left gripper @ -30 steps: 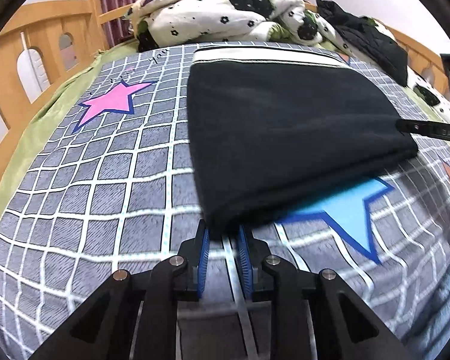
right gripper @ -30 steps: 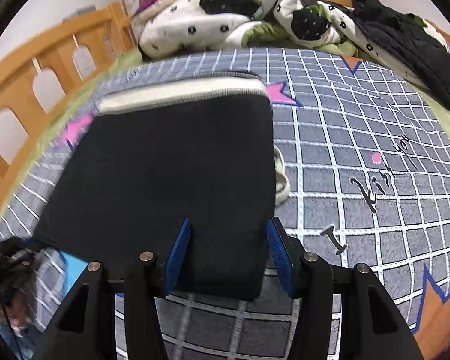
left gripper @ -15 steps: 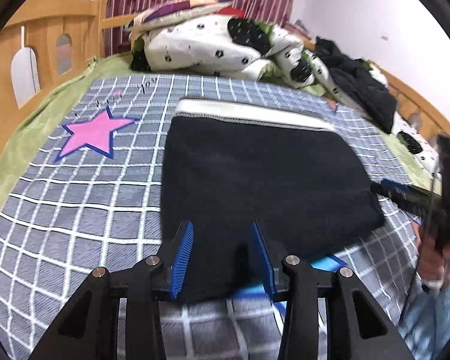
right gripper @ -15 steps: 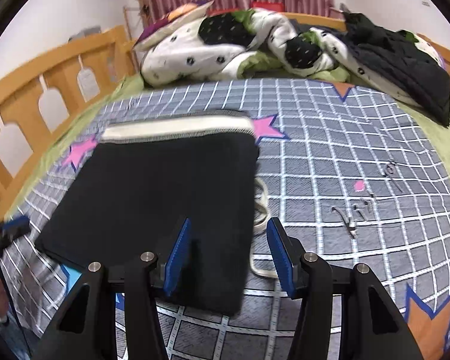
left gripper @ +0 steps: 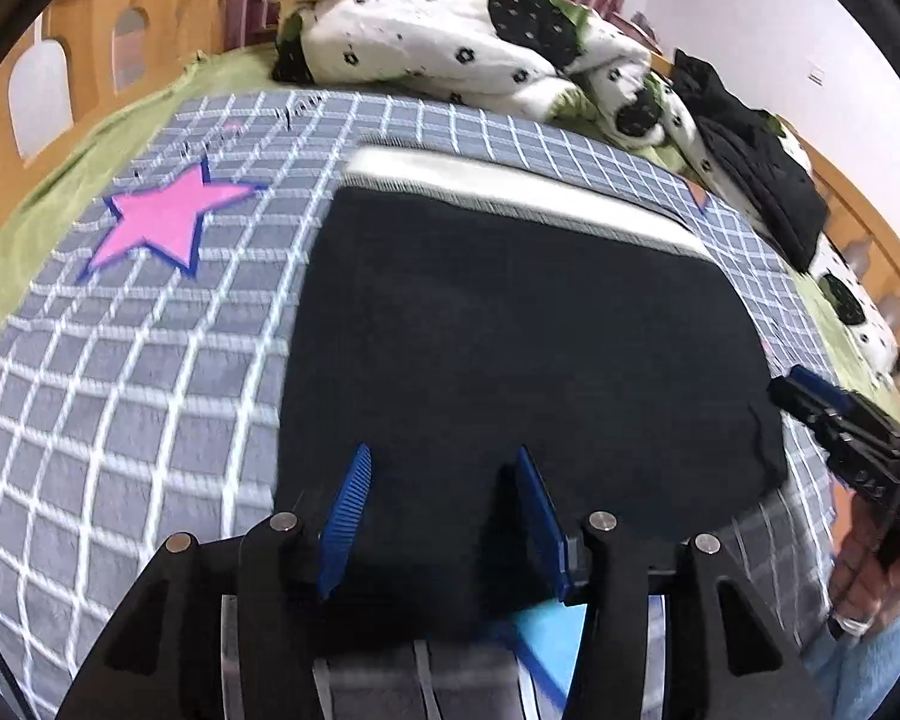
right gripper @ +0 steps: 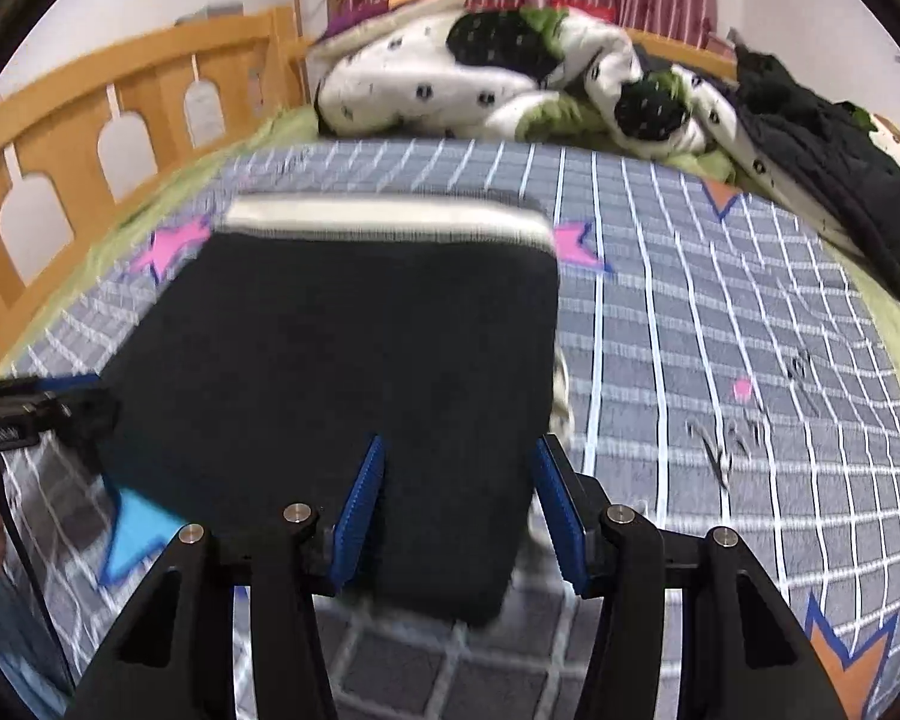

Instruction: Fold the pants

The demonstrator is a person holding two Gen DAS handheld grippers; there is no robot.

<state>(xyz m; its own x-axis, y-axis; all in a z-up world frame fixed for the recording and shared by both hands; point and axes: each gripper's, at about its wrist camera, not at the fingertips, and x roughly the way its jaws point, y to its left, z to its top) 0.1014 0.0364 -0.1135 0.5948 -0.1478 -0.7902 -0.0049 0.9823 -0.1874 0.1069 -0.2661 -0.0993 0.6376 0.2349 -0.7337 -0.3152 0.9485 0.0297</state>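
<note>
Grid-patterned bedding with stars covers the bed (left gripper: 120, 372), and on it, toward the near edge, the pants (left gripper: 522, 348) lie as a flat dark rectangle with the pale waistband (right gripper: 384, 219) at the far side and a light drawstring poking out on the right. Both my left gripper (left gripper: 441, 516) and my right gripper (right gripper: 459, 507) hover over its near edge with fingers spread wide, holding nothing. To my eye the folding looks done, or nearly; at most one more fold remains

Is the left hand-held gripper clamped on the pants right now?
No, the left hand-held gripper stands open, its blue pads spread apart over the black pants.
</note>
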